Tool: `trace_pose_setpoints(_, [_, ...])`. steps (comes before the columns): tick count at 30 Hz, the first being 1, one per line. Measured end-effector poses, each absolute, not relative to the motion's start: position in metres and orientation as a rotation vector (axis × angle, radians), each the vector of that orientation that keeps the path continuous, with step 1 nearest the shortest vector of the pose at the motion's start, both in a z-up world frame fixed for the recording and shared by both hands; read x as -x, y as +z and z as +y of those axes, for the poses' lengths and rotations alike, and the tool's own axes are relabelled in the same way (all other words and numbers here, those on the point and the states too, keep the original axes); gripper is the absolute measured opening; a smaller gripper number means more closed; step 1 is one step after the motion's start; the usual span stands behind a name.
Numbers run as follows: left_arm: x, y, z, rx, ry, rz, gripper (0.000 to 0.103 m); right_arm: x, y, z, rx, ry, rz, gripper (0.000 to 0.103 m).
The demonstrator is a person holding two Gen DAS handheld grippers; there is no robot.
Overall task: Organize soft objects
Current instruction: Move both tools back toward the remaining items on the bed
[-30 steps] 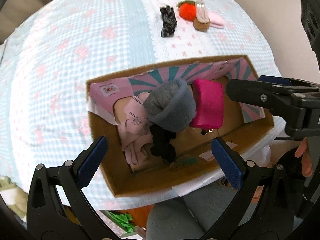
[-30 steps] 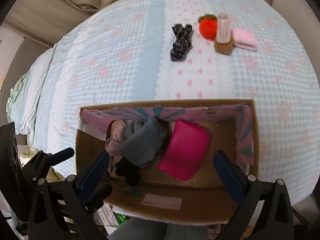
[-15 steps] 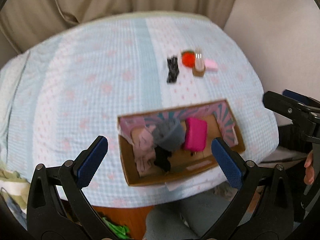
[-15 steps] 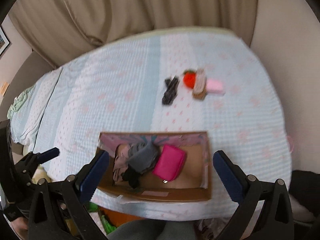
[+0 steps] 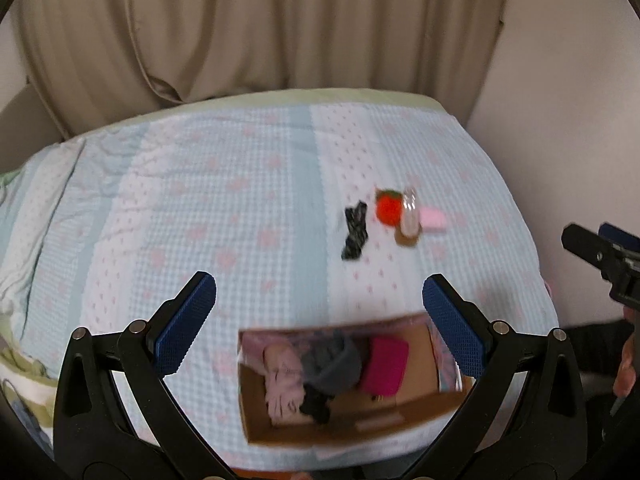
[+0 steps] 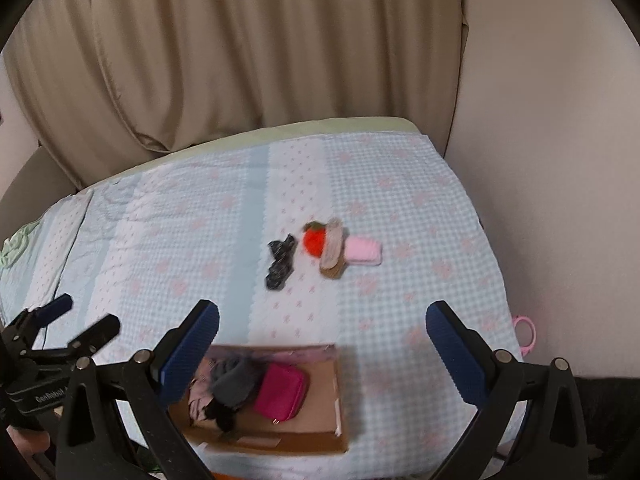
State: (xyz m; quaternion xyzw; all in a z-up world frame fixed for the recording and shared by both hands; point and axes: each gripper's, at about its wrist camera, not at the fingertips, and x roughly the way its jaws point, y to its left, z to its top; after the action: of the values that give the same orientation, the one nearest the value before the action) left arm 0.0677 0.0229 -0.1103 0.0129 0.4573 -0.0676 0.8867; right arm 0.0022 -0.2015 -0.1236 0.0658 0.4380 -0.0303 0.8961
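Note:
A cardboard box [image 5: 260, 424] [image 6: 320, 440] sits at the bed's near edge. It holds a grey roll [image 5: 332, 364] [image 6: 232, 384], a magenta pouch [image 5: 384, 366] [image 6: 282, 396], pink cloth [image 5: 280, 384] and a black item [image 5: 316, 406]. Farther back on the bed lie a black patterned sock [image 5: 355, 231] [image 6: 280, 262], an orange plush [image 5: 388, 208] [image 6: 316, 240], a beige-brown piece [image 5: 409, 220] [image 6: 333, 256] and a pink piece [image 5: 434, 218] [image 6: 363, 251]. My left gripper [image 5: 318, 320] and right gripper [image 6: 320, 346] are open, empty, high above the box.
The bed has a light blue checked cover [image 5: 200, 208] with pink flowers. Beige curtains [image 6: 240, 52] hang behind it and a wall [image 6: 540, 140] stands at the right. A pink ring [image 6: 527, 332] hangs at the bed's right edge.
Both grippers have pulled up and back from the box. The box now looks small and low in both views, and the curtains have come into view.

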Motion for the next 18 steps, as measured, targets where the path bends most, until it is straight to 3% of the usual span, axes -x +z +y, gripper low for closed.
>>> trace_pose_setpoints(8, [-0.141, -0.15, -0.016, 0.006, -0.102, 1.005, 0.103, -0.067, -0.162, -0.241, -0.207, 0.007, 0.964, 0.103])
trace_pose_setpoints(18, [-0.218, -0.247, -0.054, -0.009, -0.115, 1.133, 0.103, -0.151, -0.249, -0.267, -0.349, 0.082, 1.087, 0.103])
